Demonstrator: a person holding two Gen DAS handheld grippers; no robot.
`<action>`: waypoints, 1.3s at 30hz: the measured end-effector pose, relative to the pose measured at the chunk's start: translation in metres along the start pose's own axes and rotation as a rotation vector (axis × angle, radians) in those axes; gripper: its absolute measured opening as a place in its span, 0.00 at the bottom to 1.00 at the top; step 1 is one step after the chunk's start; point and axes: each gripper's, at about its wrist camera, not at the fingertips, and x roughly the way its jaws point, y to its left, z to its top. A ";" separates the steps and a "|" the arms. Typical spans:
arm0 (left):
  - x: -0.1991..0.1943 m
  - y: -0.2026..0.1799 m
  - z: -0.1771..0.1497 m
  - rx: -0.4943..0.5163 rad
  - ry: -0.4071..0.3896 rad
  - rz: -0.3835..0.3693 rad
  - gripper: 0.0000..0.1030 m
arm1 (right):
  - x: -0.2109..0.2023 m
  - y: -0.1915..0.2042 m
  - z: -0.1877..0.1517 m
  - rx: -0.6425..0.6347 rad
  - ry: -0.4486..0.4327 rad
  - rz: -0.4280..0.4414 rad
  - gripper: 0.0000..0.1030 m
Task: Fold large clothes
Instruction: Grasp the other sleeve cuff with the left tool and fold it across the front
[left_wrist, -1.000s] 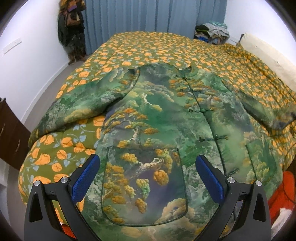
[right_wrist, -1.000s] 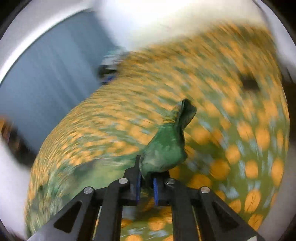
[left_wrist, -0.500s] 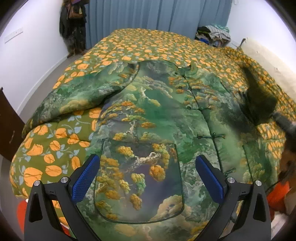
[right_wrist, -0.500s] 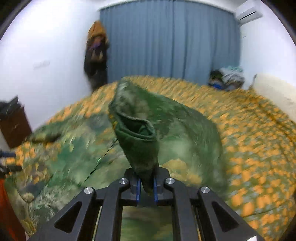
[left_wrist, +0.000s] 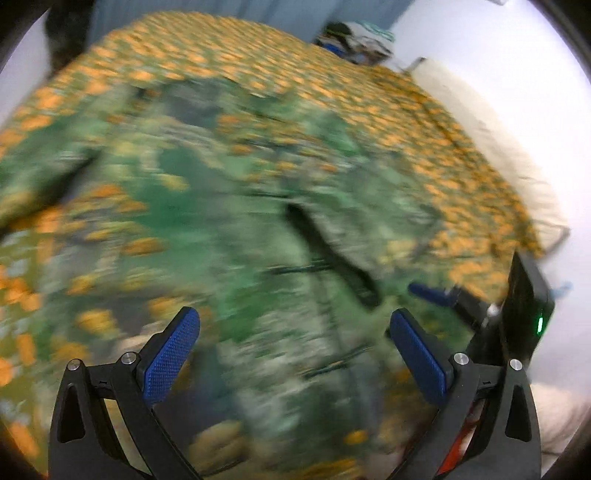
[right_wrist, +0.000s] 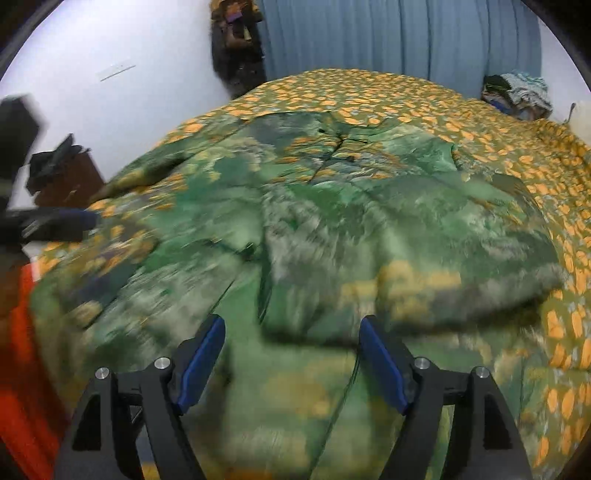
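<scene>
A green landscape-print padded jacket (left_wrist: 229, 221) (right_wrist: 332, 192) lies front up on the bed. Its right-hand sleeve (right_wrist: 424, 236) is folded inward and rests across the body. My right gripper (right_wrist: 291, 325) hovers just above the jacket near that sleeve's cuff end. Its jaws are opening and nothing is between the blue pads. My left gripper (left_wrist: 293, 317) stands open over the jacket's lower front, holding nothing. The left wrist view is heavily blurred. One blue finger (left_wrist: 430, 293) of the right gripper shows at its right side.
The olive quilt with orange leaves (right_wrist: 369, 88) covers the whole bed. Behind it hang blue curtains (right_wrist: 388, 37). A clothes pile (right_wrist: 517, 92) sits far right, dark garments (right_wrist: 236, 48) hang in the corner, and a brown cabinet (right_wrist: 70, 177) stands at left. Orange-red cloth (right_wrist: 18, 350) lies beside the bed.
The right gripper carried the sleeve up and across onto the jacket's body, then let it go and opened. The left gripper's view swung toward the right and blurred.
</scene>
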 end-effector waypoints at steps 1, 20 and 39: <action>0.010 -0.007 0.008 0.006 0.015 -0.029 0.99 | -0.011 0.000 -0.006 0.005 -0.008 0.003 0.75; 0.076 -0.041 0.072 0.022 0.140 0.099 0.06 | -0.080 -0.006 -0.031 0.104 -0.189 0.016 0.75; 0.107 0.065 0.160 -0.065 0.023 0.248 0.50 | 0.012 -0.207 0.111 0.237 -0.048 -0.237 0.34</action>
